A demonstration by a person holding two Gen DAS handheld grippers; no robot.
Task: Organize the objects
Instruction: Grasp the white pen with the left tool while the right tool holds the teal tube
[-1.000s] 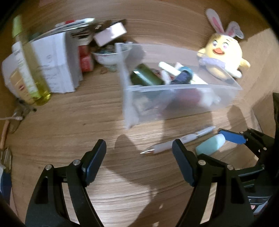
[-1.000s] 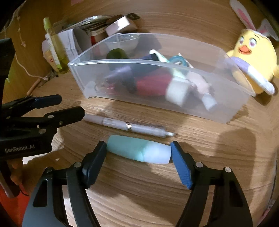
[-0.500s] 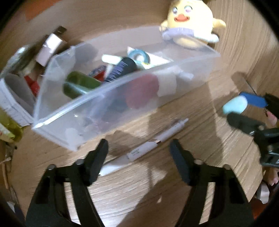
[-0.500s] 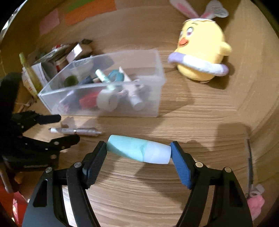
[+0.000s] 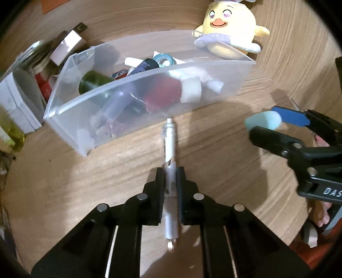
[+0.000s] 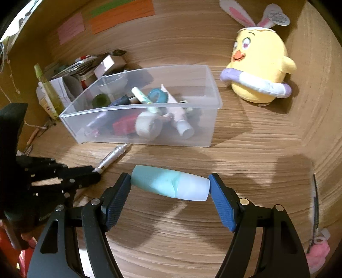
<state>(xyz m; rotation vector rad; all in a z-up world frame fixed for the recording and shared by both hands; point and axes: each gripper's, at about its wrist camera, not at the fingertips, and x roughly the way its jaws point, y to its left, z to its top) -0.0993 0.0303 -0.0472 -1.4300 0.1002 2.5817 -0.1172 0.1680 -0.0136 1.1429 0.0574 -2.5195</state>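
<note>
A clear plastic bin (image 5: 55, 107) (image 6: 213, 102) holds several small items: tubes, a tape roll, a red object, a green bottle. My left gripper (image 5: 170, 171) is shut on a white pen (image 5: 170, 147), which points toward the bin's front wall; the pen also shows in the right wrist view (image 6: 112, 158). My right gripper (image 6: 171, 186) is shut on a teal and white bottle (image 6: 168, 186), held crosswise above the wooden table, right of the pen. The bottle shows in the left wrist view (image 5: 263, 121).
A yellow chick plush (image 6: 258, 70) (image 5: 230, 27) stands behind the bin to the right. Boxes, papers and a yellow-green bottle (image 6: 47, 89) crowd the back left. Coloured sticky notes (image 6: 121, 15) hang on the back wall. A pink item (image 6: 316, 256) lies at the far right.
My left gripper has closed on the white pen, which now lies lengthwise between its fingers. My right gripper has lifted the teal bottle and drawn back from the bin.
</note>
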